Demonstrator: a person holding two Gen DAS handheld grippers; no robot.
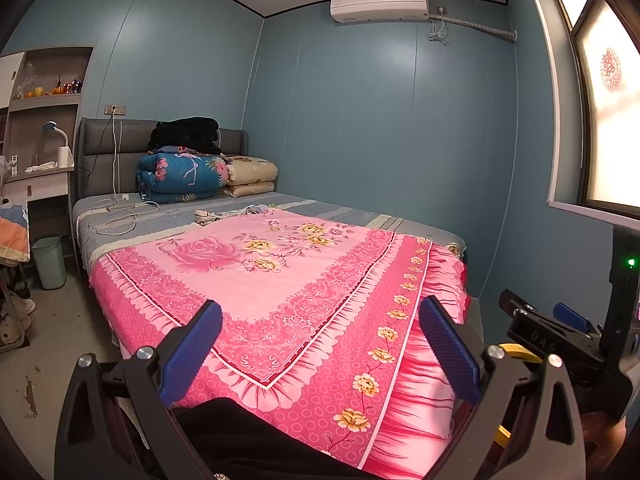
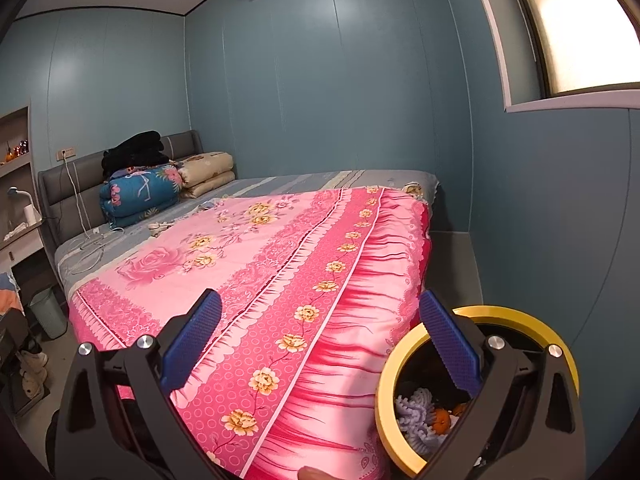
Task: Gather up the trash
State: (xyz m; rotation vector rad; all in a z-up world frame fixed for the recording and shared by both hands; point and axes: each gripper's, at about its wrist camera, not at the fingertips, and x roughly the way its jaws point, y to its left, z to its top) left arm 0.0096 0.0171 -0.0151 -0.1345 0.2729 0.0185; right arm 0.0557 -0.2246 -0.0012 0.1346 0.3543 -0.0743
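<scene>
My left gripper (image 1: 320,344) is open and empty, held above the foot of a bed with a pink floral cover (image 1: 280,280). My right gripper (image 2: 320,340) is open and empty too, over the bed's right foot corner (image 2: 312,280). A yellow-rimmed bin (image 2: 394,364) stands on the floor at the bed's right side, under my right finger; purple foam netting (image 2: 416,414) and orange peel (image 2: 440,420) lie inside it. Small pale scraps (image 1: 206,216) lie on the bed near the folded quilts, and also show in the right wrist view (image 2: 160,227). The right gripper shows in the left wrist view (image 1: 552,332).
Folded quilts (image 1: 180,176) and pillows (image 1: 250,176) are stacked at the headboard, with white cables (image 1: 120,208) beside them. A pale green bin (image 1: 50,260) stands on the floor left of the bed. Shoes (image 1: 16,316) lie at the left. Blue walls close in behind and right.
</scene>
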